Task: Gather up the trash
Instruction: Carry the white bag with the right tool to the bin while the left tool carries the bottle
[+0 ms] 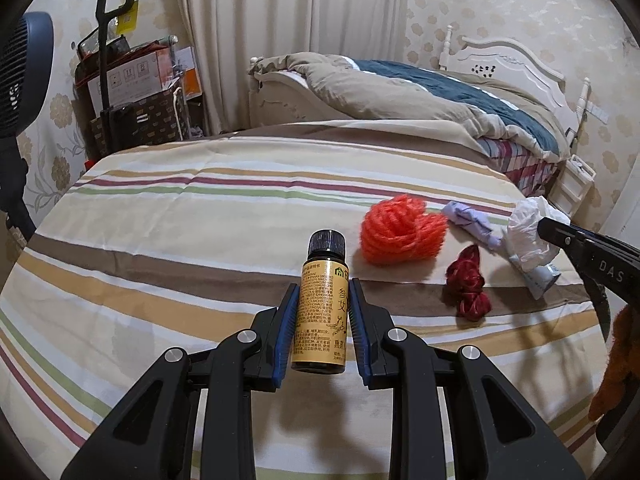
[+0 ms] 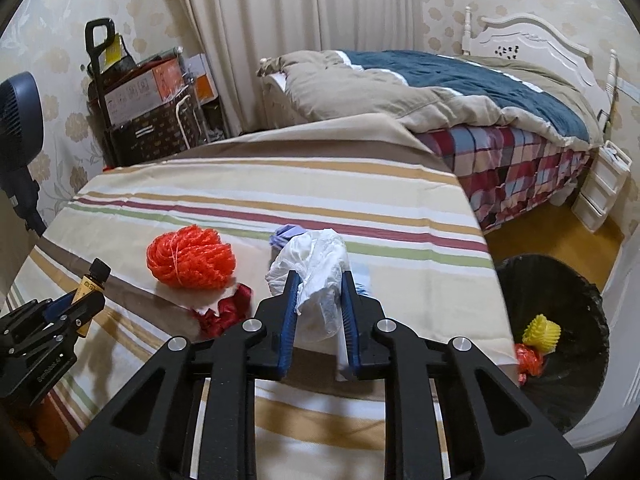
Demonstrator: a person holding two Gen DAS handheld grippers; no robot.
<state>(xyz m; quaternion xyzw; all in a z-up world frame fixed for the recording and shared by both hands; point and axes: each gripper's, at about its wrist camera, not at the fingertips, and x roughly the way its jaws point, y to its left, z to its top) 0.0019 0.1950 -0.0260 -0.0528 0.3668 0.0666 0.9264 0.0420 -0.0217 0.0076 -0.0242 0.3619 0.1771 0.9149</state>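
Note:
My left gripper (image 1: 322,286) is shut on a small brown bottle (image 1: 322,304) with a yellow label and black cap, held above the striped tablecloth (image 1: 160,240). It also shows at the left of the right wrist view (image 2: 90,284). My right gripper (image 2: 319,276) is shut on a crumpled white plastic bag (image 2: 312,264), which also shows in the left wrist view (image 1: 528,232). On the cloth lie an orange foam net (image 2: 186,260), a dark red wrapper (image 2: 228,312) and a crumpled purple piece (image 2: 286,234).
A black-lined trash bin (image 2: 560,280) stands on the floor right of the table, holding a yellow net and an orange wrapper. A bed (image 2: 460,92) stands behind the table. A fan (image 2: 18,120) and a cart of boxes (image 2: 152,100) stand at the left.

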